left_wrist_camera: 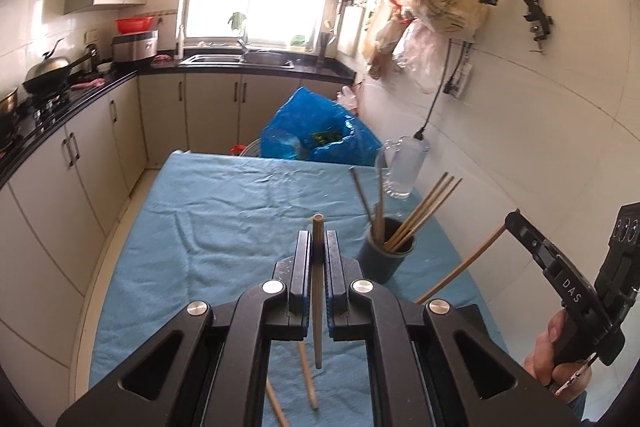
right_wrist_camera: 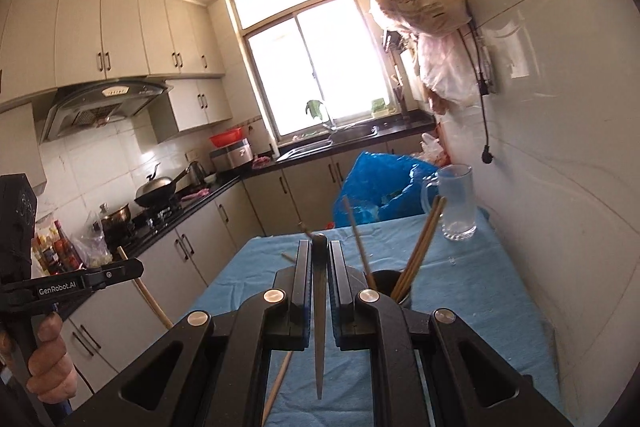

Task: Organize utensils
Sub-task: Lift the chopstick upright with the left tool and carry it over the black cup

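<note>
Table [left_wrist_camera: 208,227], covered in a blue cloth, rumpled, standing along the white tiled wall; it bears everything listed below.

Blue plastic bag [left_wrist_camera: 320,131], beyond the far end of the table.

Glass mug [left_wrist_camera: 404,165], clear, with handle, upright at the far wall-side corner of the cloth.

Dark holder cup [left_wrist_camera: 384,255], round, upright on the cloth, nearer than the mug. Several wooden chopsticks stand in it [left_wrist_camera: 424,211], leaning outward in two loose groups.

Left gripper [left_wrist_camera: 318,247]: jaws pinched nearly together on one pale wooden chopstick [left_wrist_camera: 317,291], which stands roughly upright between the pads, its blunt top poking above the fingertips and its lower end hanging below them, clear of the cloth.

Right gripper [right_wrist_camera: 319,259]: jaws likewise closed to a narrow slot, clamping a darker tapered chopstick [right_wrist_camera: 319,327], point downward, held just beside the holder cup.

Loose chopsticks: two lie on the cloth [left_wrist_camera: 308,375] under the left gripper, near the table's front edge.

A person's hand [left_wrist_camera: 552,347] grips the handle of the right gripper.
</note>
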Tool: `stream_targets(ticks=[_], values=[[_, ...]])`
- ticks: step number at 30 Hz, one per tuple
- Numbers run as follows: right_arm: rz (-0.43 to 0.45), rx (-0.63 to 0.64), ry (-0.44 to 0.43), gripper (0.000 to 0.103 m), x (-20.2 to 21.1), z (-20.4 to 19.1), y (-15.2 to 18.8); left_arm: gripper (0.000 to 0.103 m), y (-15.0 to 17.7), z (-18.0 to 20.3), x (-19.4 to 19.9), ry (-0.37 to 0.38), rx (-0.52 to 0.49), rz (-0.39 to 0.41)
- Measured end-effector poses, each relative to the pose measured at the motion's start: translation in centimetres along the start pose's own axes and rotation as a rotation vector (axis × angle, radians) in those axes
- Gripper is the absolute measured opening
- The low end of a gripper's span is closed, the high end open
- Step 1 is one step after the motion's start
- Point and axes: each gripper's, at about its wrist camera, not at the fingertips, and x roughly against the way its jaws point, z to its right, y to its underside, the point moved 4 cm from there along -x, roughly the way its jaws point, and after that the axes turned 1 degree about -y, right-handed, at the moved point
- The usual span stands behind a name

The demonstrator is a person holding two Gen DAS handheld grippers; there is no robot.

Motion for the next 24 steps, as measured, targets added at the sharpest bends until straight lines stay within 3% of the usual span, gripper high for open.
stream_targets(ticks=[10, 24], values=[[0.058, -0.033, 0.028, 0.008, 2.0, 2.1, -2.2, 0.005, -3.2, 4.6, -0.7, 0.059, -0.050, 0.027], [0.142, -0.009, 0.070, 0.008, 2.5, 3.8, -7.6, 0.005, -8.9, 11.0, -2.5, 0.114, -0.101, 0.083]])
